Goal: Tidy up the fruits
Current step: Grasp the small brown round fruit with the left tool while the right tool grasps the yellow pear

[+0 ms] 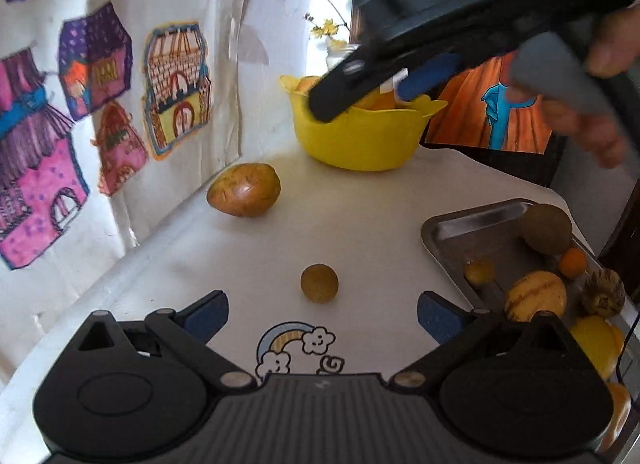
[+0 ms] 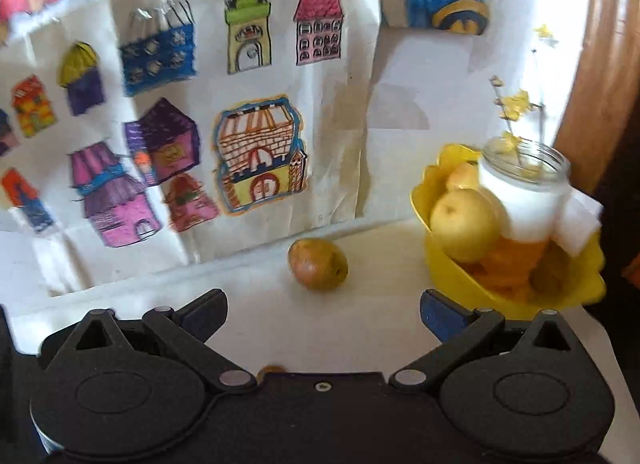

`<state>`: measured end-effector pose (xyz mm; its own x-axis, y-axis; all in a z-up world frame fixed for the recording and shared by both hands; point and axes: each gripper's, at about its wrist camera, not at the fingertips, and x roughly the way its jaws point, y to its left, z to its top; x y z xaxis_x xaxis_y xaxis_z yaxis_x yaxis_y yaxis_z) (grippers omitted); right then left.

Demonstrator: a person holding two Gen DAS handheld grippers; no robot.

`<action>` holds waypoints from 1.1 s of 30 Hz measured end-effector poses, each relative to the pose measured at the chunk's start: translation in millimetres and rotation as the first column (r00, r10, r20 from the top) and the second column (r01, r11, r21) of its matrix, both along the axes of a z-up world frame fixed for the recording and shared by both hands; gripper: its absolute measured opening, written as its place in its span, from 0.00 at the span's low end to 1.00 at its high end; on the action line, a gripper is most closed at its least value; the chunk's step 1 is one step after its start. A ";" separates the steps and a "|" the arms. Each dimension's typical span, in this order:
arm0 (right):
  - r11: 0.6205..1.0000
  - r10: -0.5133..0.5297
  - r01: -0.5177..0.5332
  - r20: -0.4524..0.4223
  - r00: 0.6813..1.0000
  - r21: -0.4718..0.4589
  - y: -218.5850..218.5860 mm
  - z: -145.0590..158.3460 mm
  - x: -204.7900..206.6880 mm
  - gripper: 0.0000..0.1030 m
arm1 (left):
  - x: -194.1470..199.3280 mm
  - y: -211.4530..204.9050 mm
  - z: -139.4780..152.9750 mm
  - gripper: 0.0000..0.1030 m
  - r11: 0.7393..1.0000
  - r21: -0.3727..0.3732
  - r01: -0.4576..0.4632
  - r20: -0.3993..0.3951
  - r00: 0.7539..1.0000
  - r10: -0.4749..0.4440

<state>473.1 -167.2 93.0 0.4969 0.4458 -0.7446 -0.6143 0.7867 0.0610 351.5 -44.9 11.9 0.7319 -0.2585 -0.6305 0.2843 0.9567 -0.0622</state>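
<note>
Both grippers' fingers are spread, holding nothing. The right gripper hovers over the yellow bowl. A small round fruit lies on the surface before the left gripper, likely the next pickup.

**Fruit count**

I am counting two loose fruits on the white table: one large brown-yellow fruit and one small round fruit. I am seeing one yellow bowl, one metal tray and one glass jar.

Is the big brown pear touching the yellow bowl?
Apart. In the left wrist view, bare white tabletop shows between the big brown-yellow pear and the yellow plastic bowl.
</note>
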 end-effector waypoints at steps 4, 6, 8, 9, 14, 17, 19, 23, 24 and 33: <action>0.994 0.092 -0.092 0.004 0.996 -0.052 22.2 -15.0 17.1 0.99 | 9.4 -1.6 -2.0 0.99 1.000 0.002 -0.002 0.006 1.000 0.002; 0.990 0.115 -0.114 0.009 0.993 -0.080 31.0 -23.8 24.7 0.99 | 12.5 -3.1 -4.0 0.99 1.000 0.002 -0.003 0.006 1.000 0.003; 0.990 0.120 -0.120 -0.004 0.993 -0.076 35.6 -32.3 34.0 0.99 | 14.8 -4.2 -7.0 0.99 1.000 0.003 -0.014 0.006 1.000 0.014; 0.991 0.116 -0.116 -0.003 0.993 -0.069 36.7 -36.2 38.0 0.99 | 15.7 -4.6 -8.8 0.99 1.000 0.002 -0.023 0.003 1.000 0.023; 0.994 0.101 -0.102 -0.013 0.995 -0.050 42.5 -56.8 54.4 1.00 | 19.6 -0.8 -15.9 0.96 0.994 -0.046 -0.097 -0.012 0.995 0.096; 0.982 0.176 -0.173 0.022 0.984 -0.081 54.9 -62.3 49.7 0.95 | 23.0 -1.5 -17.2 0.93 0.992 -0.049 -0.117 -0.014 0.993 0.116; 0.983 0.160 -0.159 0.004 0.987 -0.091 59.1 -67.6 51.6 0.94 | 24.5 -2.5 -17.8 0.91 0.992 -0.050 -0.117 -0.015 0.993 0.117; 0.976 0.166 -0.162 0.019 0.986 -0.146 65.6 -76.4 54.1 0.89 | 30.2 -3.9 -20.2 0.83 0.990 -0.056 -0.133 -0.013 0.991 0.133; 0.975 0.166 -0.162 0.016 0.986 -0.151 66.2 -77.4 55.8 0.87 | 31.3 -3.7 -20.9 0.78 0.989 -0.057 -0.138 -0.012 0.990 0.137; 0.968 0.174 -0.176 -0.027 0.984 -0.177 75.5 -90.0 73.8 0.76 | 42.1 -2.7 -31.4 0.47 0.983 -0.096 -0.157 -0.041 0.987 0.153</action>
